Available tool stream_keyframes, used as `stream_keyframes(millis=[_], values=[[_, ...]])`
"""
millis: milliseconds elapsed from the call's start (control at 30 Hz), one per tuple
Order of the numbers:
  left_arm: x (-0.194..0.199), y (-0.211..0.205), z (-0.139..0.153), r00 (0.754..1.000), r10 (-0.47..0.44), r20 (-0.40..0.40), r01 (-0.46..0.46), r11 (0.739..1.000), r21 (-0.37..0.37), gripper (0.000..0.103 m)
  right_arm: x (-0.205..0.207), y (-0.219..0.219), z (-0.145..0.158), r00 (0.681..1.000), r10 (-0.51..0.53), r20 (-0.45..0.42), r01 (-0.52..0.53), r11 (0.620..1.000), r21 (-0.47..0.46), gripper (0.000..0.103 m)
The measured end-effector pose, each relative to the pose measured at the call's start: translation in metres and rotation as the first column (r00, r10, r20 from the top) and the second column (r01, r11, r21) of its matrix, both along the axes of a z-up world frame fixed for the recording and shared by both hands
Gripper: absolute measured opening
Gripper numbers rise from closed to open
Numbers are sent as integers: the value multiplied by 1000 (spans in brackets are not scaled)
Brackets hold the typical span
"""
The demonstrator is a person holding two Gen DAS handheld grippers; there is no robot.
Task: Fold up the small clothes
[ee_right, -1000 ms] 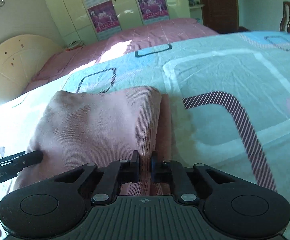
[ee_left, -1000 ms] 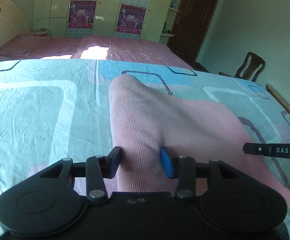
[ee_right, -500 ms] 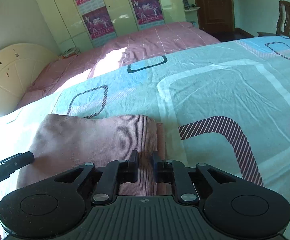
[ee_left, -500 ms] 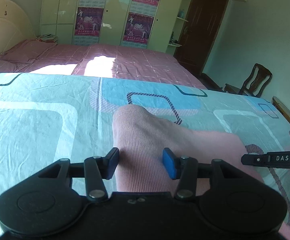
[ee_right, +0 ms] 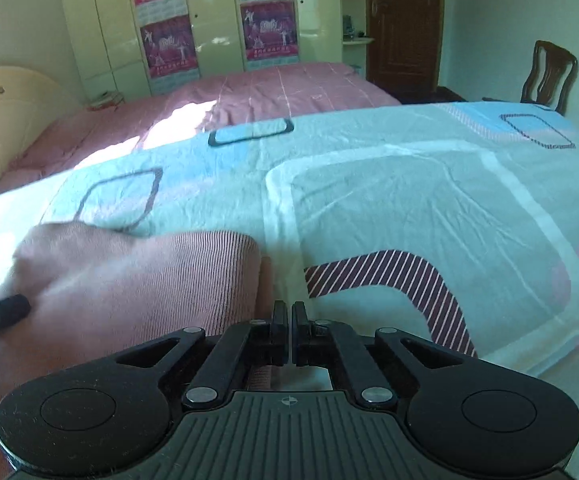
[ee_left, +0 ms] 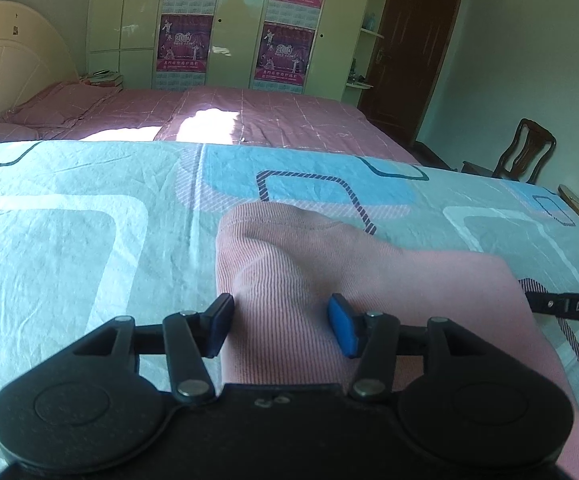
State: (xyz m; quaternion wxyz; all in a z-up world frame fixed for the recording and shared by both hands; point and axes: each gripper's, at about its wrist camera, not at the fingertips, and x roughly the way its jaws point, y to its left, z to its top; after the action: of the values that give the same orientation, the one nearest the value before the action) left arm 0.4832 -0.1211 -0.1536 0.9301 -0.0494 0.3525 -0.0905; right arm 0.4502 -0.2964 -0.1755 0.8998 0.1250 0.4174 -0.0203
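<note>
Opening on the left gripper [ee_left: 280, 326]: blue pads spread either side of a raised ridge of the pink ribbed garment [ee_left: 329, 280], cloth between them but no squeeze apparent. Clenched tight on the right gripper [ee_right: 290, 328], fingers pressed together just off the garment's right-hand edge; no fabric visible in the pinch, though the space right under the tips stays partly hidden.

Lying on the near bed, on the pale blue patterned sheet [ee_right: 409, 200], close in front of both grippers. Already doubled over, judging by the rounded folded edge on the far side and a second layer peeking out beside the top one in the right wrist view. Roughly rectangular, compact, with one lump near the far left corner and a soft ridge under the left gripper.

Probably near the end of this piece: main folds made, release under way. Left to do, at a guess: flatten the hump, square the edges, perhaps one more fold. No other small clothes in sight in either view.
</note>
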Motion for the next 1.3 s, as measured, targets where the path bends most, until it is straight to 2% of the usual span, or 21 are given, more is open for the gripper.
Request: stream_keyframes(millis=[133,200,267,300,367,400,467,600,667,733,800,1067,1300], values=[[-2,-2,4,1000,8,0,-8,1000,13,53,-13,8,28,996,51,72,-55,997,56,2],[-3,-4,7,1000,11,-1,-11,1000,23,53,-16,23,34,992,111,67,-115,991,67,12],[-6,-5,10,1000,9,-2,-9,999,35,57,-22,36,33,987,144,71,-148,988,51,58],[-8,-5,13,1000,8,-2,-8,999,40,59,-25,42,32,985,153,81,-156,987,31,59],[-14,-7,17,1000,7,9,-8,998,57,59,-30,50,29,984,166,66,-166,986,-7,58],[-18,-7,19,1000,7,16,-8,998,69,59,-33,51,26,983,175,57,-176,984,5,54],[-26,-7,23,1000,6,22,-8,997,81,59,-36,52,21,981,192,35,-192,981,5,34],[-44,-6,24,1000,17,17,-18,996,90,62,-41,50,7,979,202,-13,-202,978,-50,28],[-49,-8,17,1000,9,2,-9,994,105,64,-41,48,-2,979,200,-38,-202,976,-75,20],[-48,-11,10,1000,-1,-14,3,993,117,64,-40,44,-9,980,196,-41,-199,974,-106,19],[-48,-11,13,1000,10,-19,-8,993,114,64,-40,37,-8,982,182,-50,-185,981,-64,19],[-68,-10,29,999,9,-33,-5,994,107,63,-75,42,35,972,230,37,-230,973,-4,20],[-93,-16,25,998,-12,-55,18,994,111,63,-106,50,24,968,249,-9,-249,968,10,20]])
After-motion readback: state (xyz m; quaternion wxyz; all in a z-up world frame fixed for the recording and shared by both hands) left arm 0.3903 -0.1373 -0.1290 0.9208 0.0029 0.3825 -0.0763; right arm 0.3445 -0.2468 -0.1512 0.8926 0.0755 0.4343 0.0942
